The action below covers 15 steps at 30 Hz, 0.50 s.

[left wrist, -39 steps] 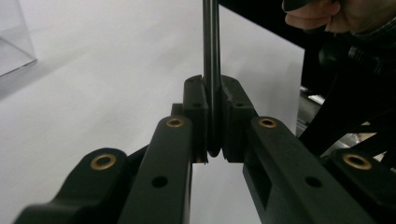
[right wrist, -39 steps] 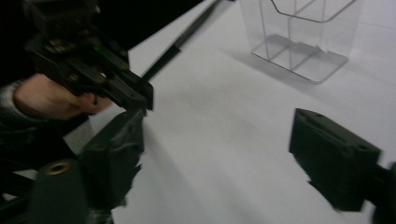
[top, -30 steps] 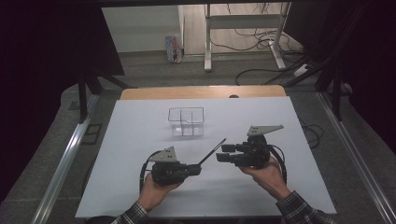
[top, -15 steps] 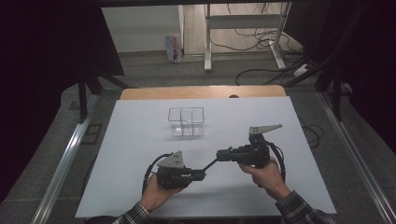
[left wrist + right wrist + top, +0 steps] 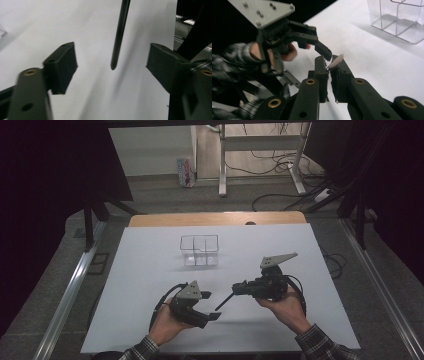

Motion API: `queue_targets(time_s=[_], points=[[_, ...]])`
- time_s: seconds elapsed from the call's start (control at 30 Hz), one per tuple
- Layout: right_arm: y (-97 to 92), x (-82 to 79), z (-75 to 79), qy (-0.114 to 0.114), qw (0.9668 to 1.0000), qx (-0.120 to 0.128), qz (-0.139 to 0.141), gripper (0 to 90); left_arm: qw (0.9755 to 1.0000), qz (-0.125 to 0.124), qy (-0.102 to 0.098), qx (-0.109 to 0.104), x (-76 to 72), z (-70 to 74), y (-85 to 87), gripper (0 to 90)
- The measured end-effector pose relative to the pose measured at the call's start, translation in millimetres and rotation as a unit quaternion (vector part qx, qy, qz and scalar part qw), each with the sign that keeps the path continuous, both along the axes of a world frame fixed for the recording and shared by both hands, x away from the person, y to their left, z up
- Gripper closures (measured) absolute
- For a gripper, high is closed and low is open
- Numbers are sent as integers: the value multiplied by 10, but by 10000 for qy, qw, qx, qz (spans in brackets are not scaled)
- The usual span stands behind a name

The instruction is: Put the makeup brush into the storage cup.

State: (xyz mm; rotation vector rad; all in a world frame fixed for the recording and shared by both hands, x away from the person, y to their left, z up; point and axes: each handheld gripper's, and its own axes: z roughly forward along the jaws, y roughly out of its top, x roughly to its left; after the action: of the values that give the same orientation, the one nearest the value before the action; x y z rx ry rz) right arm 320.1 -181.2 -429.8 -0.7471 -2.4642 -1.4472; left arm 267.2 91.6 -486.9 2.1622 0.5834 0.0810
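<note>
The right tool clamps one end of the thin black spoon above the table's near middle while the left tool, jaws just opening wide, lets go, so that end-only pinch could let it droop or slip.

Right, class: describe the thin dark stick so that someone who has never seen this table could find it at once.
Start at the white table and find the two hand-held grippers near its front edge. The right gripper is shut on one end of the black stick, which slants down toward the open left gripper. It is the one long, thin, dark thing here, unlike the boxy clear organizer farther back.
</note>
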Motion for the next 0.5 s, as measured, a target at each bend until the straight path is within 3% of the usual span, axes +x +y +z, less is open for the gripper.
queue_targets(time_s=[0.2, 0.3, 0.4, 0.5], points=[[111, -61, 18, -348, 9982, -460, 155, 828, 9998, -54, 177, 85, 2, -13, -78, 79], [179, -103, 24, -467, 9968, -586, 292, 828, 9997, -125, 163, 138, -7, -6, -109, 76], [247, -143, 28, -591, 9947, -724, 434, 828, 9997, -180, 87, 138, -26, 11, -131, 128], [305, -175, 25, -640, 9933, -778, 571, 828, 9996, -261, 25, 138, -50, 31, -138, 276]])
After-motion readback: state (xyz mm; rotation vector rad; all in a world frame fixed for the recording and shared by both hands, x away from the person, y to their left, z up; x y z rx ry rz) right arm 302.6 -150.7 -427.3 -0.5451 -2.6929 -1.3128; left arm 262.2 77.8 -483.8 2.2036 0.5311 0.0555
